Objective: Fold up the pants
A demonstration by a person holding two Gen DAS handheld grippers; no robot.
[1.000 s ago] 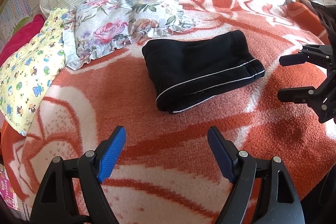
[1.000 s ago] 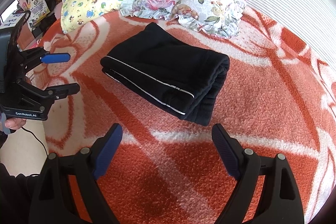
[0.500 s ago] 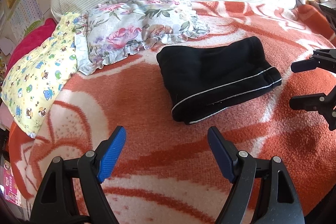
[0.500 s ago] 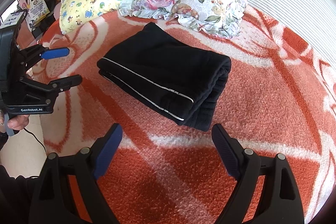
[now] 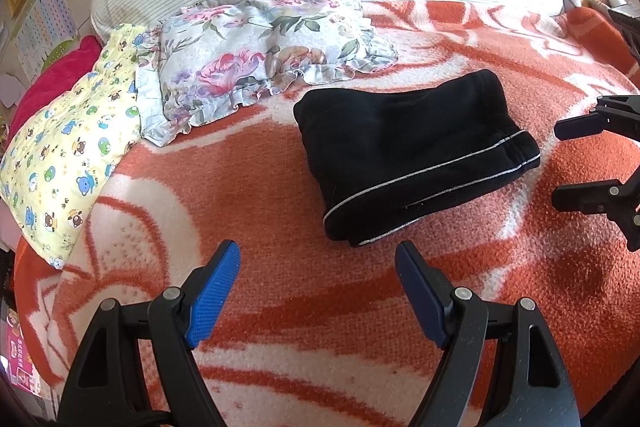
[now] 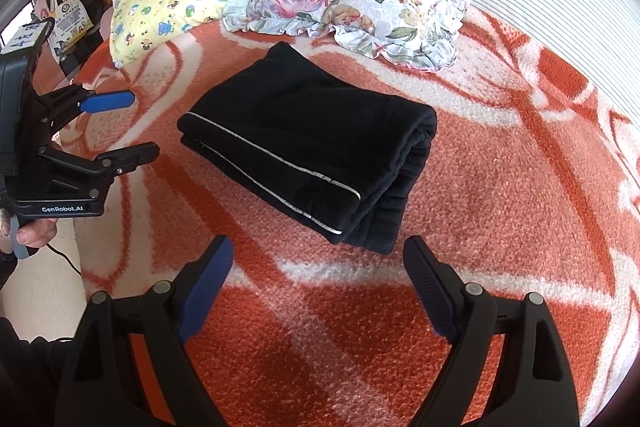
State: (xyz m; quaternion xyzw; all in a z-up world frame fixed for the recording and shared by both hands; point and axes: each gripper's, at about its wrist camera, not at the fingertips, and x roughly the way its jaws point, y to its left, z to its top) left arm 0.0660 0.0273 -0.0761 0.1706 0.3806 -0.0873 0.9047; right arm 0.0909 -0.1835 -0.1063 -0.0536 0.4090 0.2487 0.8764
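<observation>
Both grippers, left gripper [image 5: 318, 259] and right gripper [image 6: 318, 255], hang wide and empty above the bed's orange blanket [image 6: 500, 227]; over the last second the left has drifted slightly. Beyond them the black pants [image 5: 408, 151] lie folded, apparently finished, before the floral pillow [image 5: 264, 39].

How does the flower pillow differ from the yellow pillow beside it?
The flower pillow has a pale cover with large pink roses and a ruffled edge; the yellow pillow shows small cartoon animals and has a plain edge. The flower pillow lies nearer the folded black pants, the yellow pillow farther away. Both rest on the orange blanket.
</observation>
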